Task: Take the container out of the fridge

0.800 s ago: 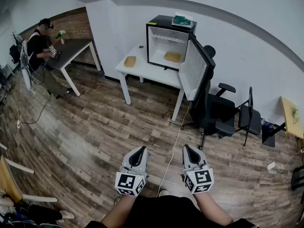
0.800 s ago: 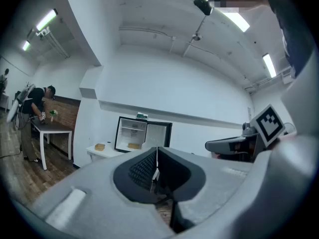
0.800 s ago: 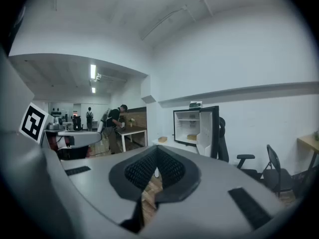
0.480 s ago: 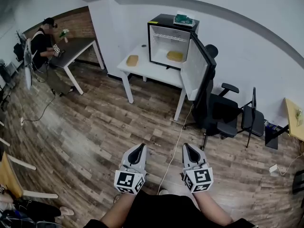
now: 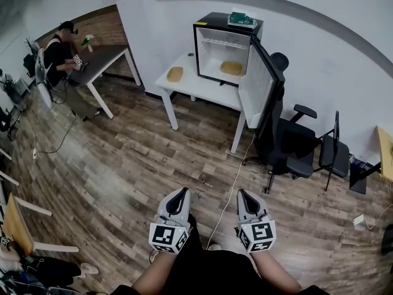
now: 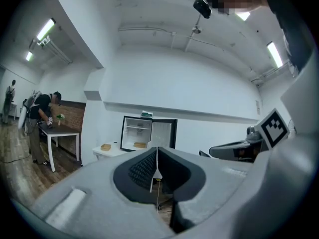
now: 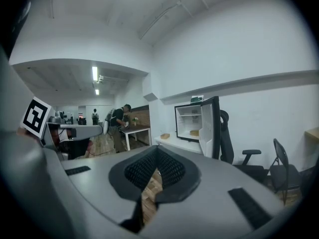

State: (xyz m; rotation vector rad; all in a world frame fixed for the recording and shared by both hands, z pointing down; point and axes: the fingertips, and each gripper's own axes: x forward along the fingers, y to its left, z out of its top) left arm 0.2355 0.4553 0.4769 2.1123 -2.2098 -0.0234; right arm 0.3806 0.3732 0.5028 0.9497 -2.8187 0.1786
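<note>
Standing well back from the fridge, the person is holding both grippers low in front of the body, nothing in either one. The left gripper (image 5: 181, 193) is showing its jaws pressed together, and the right gripper (image 5: 242, 194) is also showing its tips meeting, empty. Both are pointing across the wood floor (image 5: 123, 158) toward the far wall.

A pale cable (image 5: 224, 201) is running along the floor between the grippers and the table leg, so a foot could be catching it on the walk in. Jaws being closed, they are needing to open before any reach, otherwise the tips are likely just shoving the target deeper.

Further on, a black office chair (image 5: 288, 143) is sitting just beside the open fridge door (image 5: 258, 88); the door is hanging out over the table edge, and the right gripper could be clipping it on approach.

The white table (image 5: 202, 94) is carrying the small black fridge (image 5: 209, 24). The container (image 5: 231, 68), flat and tan, is lying on the fridge's bottom level, toward the right; what is in it is too small to tell. The wire shelf above is showing nothing on it. A second tan container (image 5: 175, 74) is lying on the table left of the fridge, looking much the same, so grabbing the wrong one is a risk. A green item (image 5: 241, 20) is resting on the fridge top.

Far left, another person (image 5: 58, 51) is working at a dark desk
</note>
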